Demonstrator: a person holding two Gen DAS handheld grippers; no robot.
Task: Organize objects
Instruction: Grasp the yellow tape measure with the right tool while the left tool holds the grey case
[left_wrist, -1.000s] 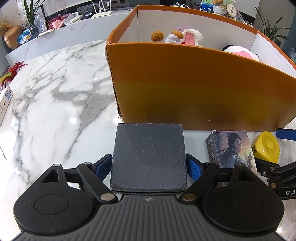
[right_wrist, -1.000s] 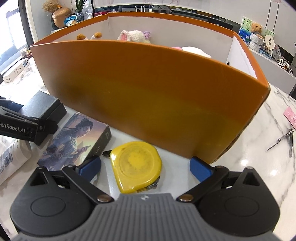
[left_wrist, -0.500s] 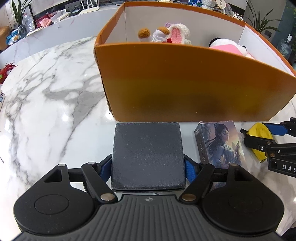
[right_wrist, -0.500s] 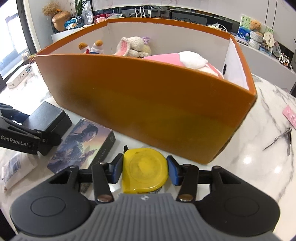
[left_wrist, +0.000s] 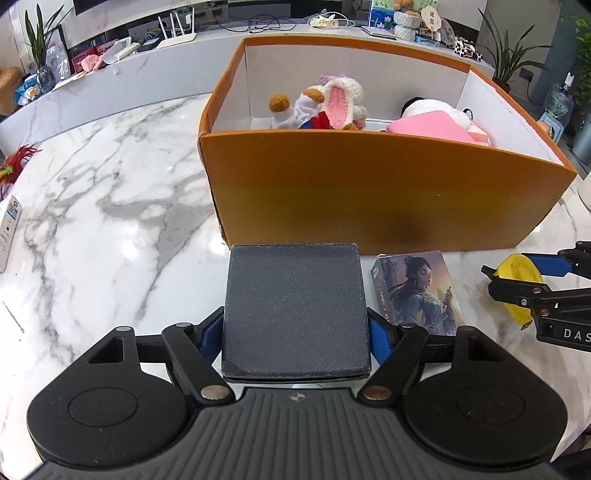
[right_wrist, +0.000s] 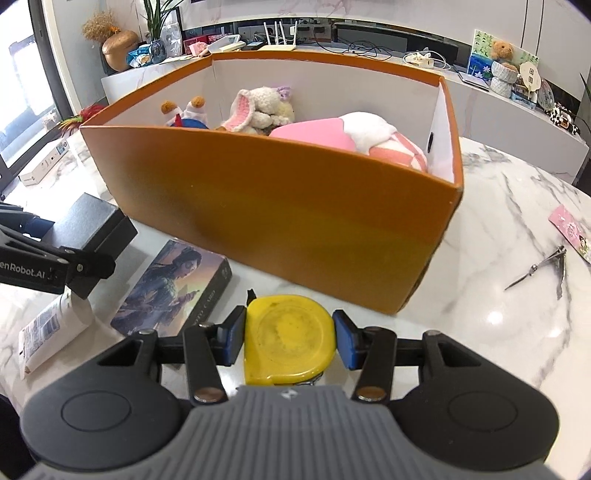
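Two items are in hand: the left tongs (left_wrist: 295, 332) are clamped on the dark grey box (left_wrist: 294, 310), and the right tongs (right_wrist: 290, 338) pinch the yellow tape measure (right_wrist: 290, 343). Both appear lifted off the desk (left_wrist: 110, 221), just short of the orange bin (left_wrist: 369, 195) ahead. Plush toys (right_wrist: 258, 107) and a pink item (right_wrist: 314, 134) already lie inside. Between the tongs, the illustrated card box (right_wrist: 173, 288) waits on the desk, with a white tube (right_wrist: 48, 328) left of it, so sorting looks roughly midway.
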